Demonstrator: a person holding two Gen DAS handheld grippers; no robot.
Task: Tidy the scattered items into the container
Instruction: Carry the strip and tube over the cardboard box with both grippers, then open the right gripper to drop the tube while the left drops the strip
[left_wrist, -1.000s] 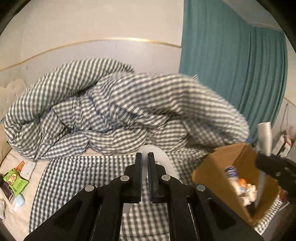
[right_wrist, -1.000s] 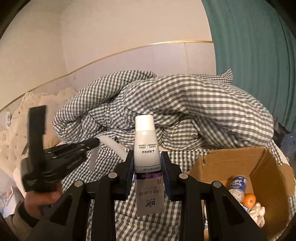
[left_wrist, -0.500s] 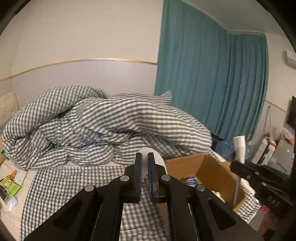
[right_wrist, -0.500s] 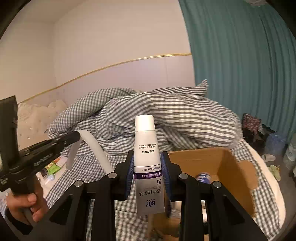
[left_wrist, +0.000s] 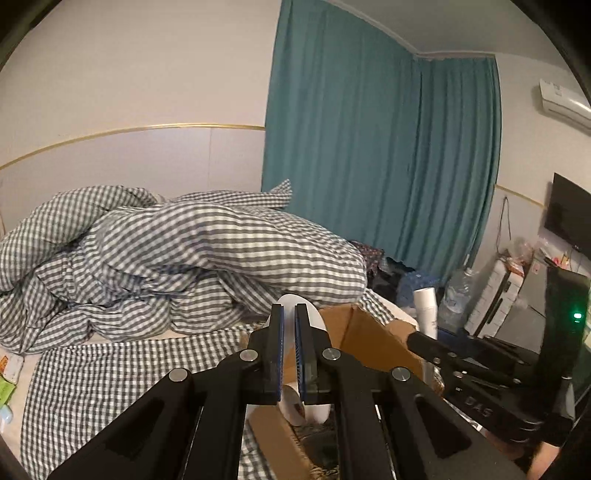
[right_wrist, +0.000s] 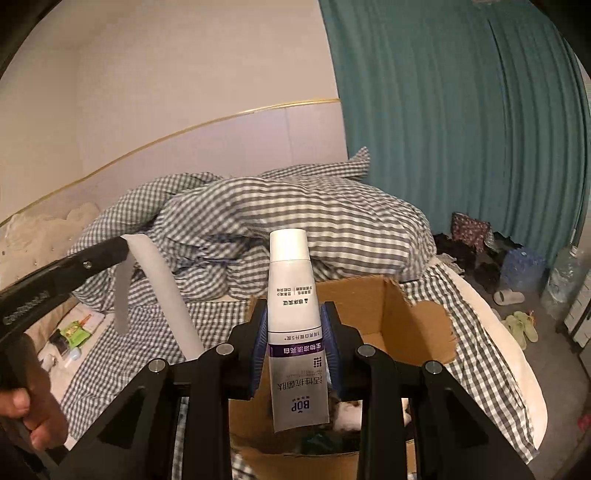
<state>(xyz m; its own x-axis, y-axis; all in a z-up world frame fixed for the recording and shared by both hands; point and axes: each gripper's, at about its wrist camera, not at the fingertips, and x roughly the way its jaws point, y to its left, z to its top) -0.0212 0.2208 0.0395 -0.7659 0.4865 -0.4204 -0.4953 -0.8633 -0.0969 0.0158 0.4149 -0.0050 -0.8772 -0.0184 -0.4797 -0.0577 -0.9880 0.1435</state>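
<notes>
My left gripper is shut on a white curved band, which arcs up past the fingertips and down below them. It hangs over the near left corner of the open cardboard box. My right gripper is shut on a white toothpaste tube, cap up, printed crimped end down, held above the box. Small items lie in the bottom of the box, mostly hidden by the tube. In the right wrist view the left gripper and its band are at the left. The left wrist view shows the tube at the right.
The box stands on a checked bedsheet in front of a crumpled checked duvet. Small packets lie on the bed at the left. Teal curtains hang behind. Slippers and water bottles sit on the floor at the right.
Both grippers have swung to the right across the bed and now hang over the box. Each keeps its hold, the left on the band, the right on the tube.
</notes>
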